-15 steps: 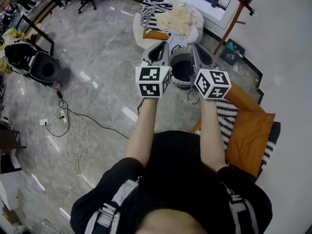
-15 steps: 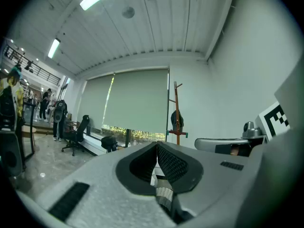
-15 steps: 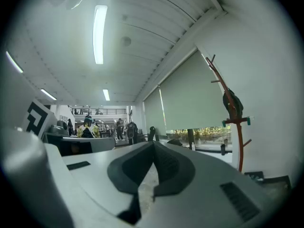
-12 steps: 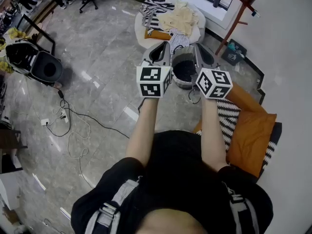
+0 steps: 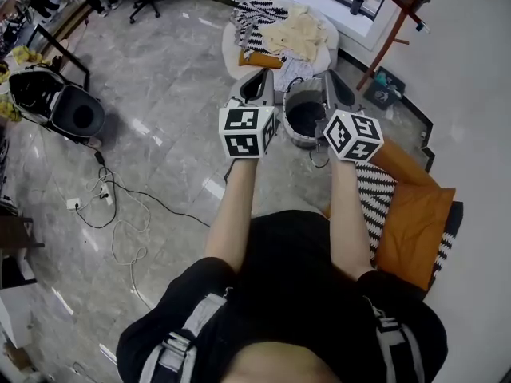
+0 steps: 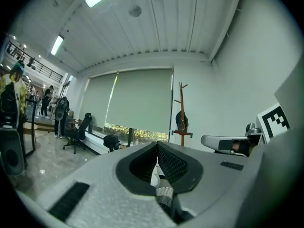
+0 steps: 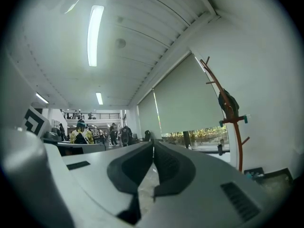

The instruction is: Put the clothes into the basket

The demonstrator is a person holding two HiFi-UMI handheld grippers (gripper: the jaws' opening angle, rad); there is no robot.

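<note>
Clothes lie heaped on a round white table [image 5: 229,58] at the top of the head view: a black-and-white striped piece [image 5: 257,16], a cream garment [image 5: 297,32] and an orange one [image 5: 259,57]. A grey basket [image 5: 299,140] with a dark inside stands on the floor just before the table. My left gripper [image 5: 259,78] and right gripper [image 5: 330,78] are held out level on either side of the basket, above it. Both are shut with nothing between the jaws, as the left gripper [image 6: 156,144] and right gripper [image 7: 153,144] views show.
An orange cushion [image 5: 411,222] on a striped cloth lies at the right. A black seat [image 5: 68,110] and loose cables [image 5: 112,206] are on the marble floor at the left. A red coat stand [image 5: 393,18] rises at the back right by the wall.
The table and basket have drifted slightly right in the view. Both grippers stay shut and level, the right one a little further right.
</note>
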